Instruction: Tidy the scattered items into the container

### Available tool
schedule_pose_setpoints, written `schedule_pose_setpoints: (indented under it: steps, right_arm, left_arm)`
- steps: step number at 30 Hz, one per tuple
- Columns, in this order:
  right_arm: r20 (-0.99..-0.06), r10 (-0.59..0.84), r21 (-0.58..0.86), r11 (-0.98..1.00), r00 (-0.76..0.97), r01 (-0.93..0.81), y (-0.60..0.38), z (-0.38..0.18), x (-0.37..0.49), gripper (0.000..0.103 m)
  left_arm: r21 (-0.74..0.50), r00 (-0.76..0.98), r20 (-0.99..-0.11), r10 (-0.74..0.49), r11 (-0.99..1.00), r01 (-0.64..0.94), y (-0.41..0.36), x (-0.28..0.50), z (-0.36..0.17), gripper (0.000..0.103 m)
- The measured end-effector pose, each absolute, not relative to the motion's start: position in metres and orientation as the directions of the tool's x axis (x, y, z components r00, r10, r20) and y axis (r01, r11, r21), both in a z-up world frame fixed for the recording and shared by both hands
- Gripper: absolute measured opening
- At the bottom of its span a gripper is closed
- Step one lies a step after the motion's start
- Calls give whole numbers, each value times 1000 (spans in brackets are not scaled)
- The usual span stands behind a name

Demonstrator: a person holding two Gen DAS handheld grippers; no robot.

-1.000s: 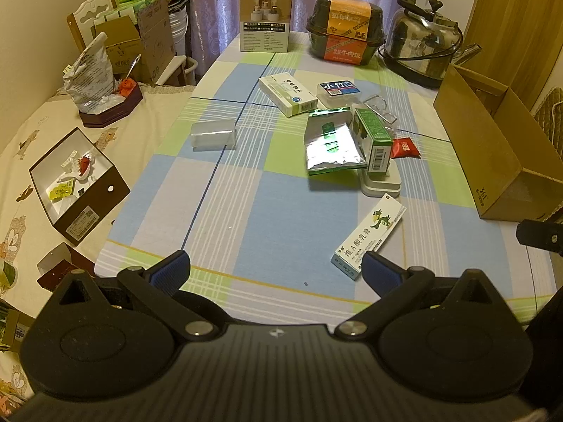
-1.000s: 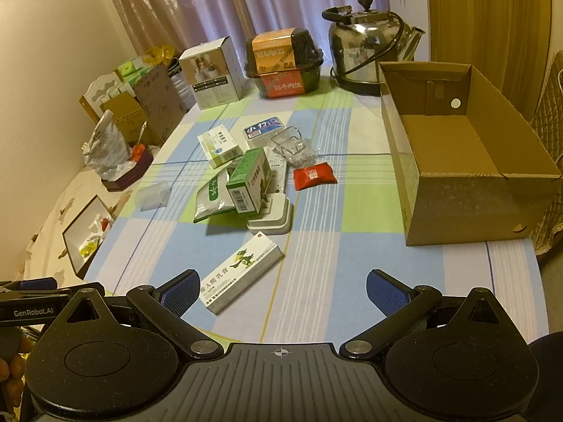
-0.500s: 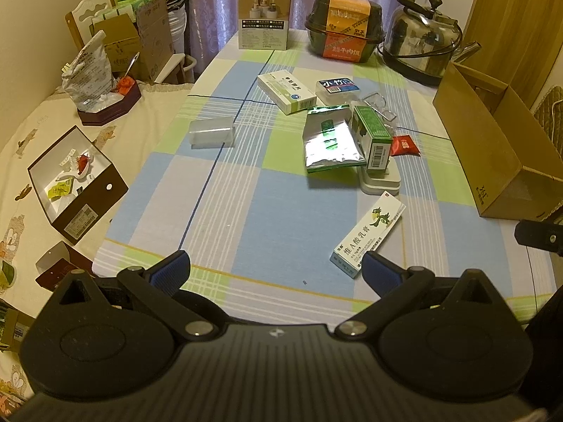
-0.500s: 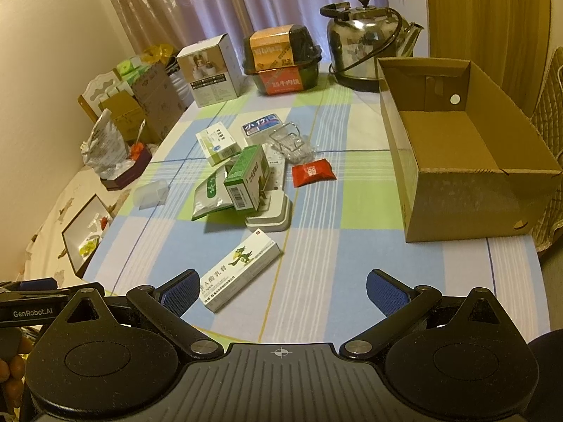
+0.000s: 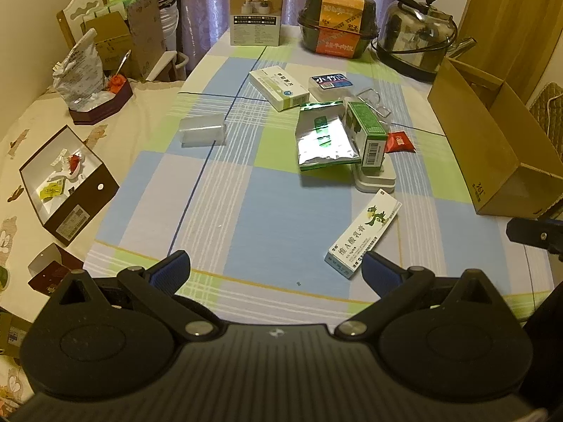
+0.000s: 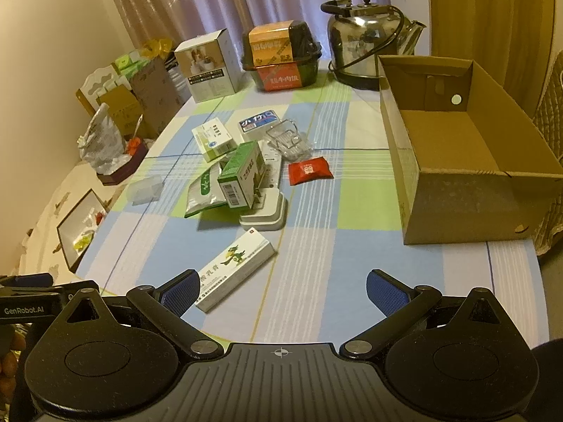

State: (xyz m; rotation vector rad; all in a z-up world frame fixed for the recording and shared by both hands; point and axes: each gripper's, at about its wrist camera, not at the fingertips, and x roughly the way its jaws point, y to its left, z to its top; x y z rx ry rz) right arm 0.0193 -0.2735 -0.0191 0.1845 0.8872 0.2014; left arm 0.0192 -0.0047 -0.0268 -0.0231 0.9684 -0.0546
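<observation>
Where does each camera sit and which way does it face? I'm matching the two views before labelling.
Left wrist: on the left gripper, facing across the table toward the curtains; open fingers and the right gripper's tip at the right edge show.
Right wrist: on the right gripper, facing the open cardboard box; the left gripper at the left edge shows.
Shared: the long dragon-print box and kettle.

This is a lived-in room of a home, a dining corner by the look of it. A table under a blue, green and white checked cloth (image 5: 228, 211) stands before mauve pleated curtains (image 6: 211, 3). At its far end sits a steel kettle with a black handle (image 6: 366, 52). Small medicine cartons lie scattered on the cloth, an open brown cardboard box (image 6: 468, 161) at one side. Beside the table, a cream patterned cover (image 5: 42, 133) carries household clutter.
</observation>
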Motion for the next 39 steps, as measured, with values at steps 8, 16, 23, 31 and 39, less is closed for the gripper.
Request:
schedule_pose_setpoints:
  steps: [8,16,23,31,39]
  right_arm:
    - [-703,251,207,967,666,-145,-274,-18,28,103]
    - [-676,246,153,969,695,-195,-272,-17,50,103]
    - [-670,275,149,960,690,-238,-273,-24,71,103]
    - [-671,287,141,954,683,-263,-275,-38,98,103]
    - [-688,295,155,952,663,-262,-273,-58,124,103]
  left_arm:
    - [-20,576,-812,-95,991,135,-16,36,-37,102]
    - [20,559,-814,-160,953,303,-44,64,-57,102]
    - [29,477,-844,-245,867,497,-75,95,-91,94]
    - [11,366,-879,-306,755,656,-103,125,-132,76]
    - [-1,315,-898,-307,718,696,-109,135,-155,45]
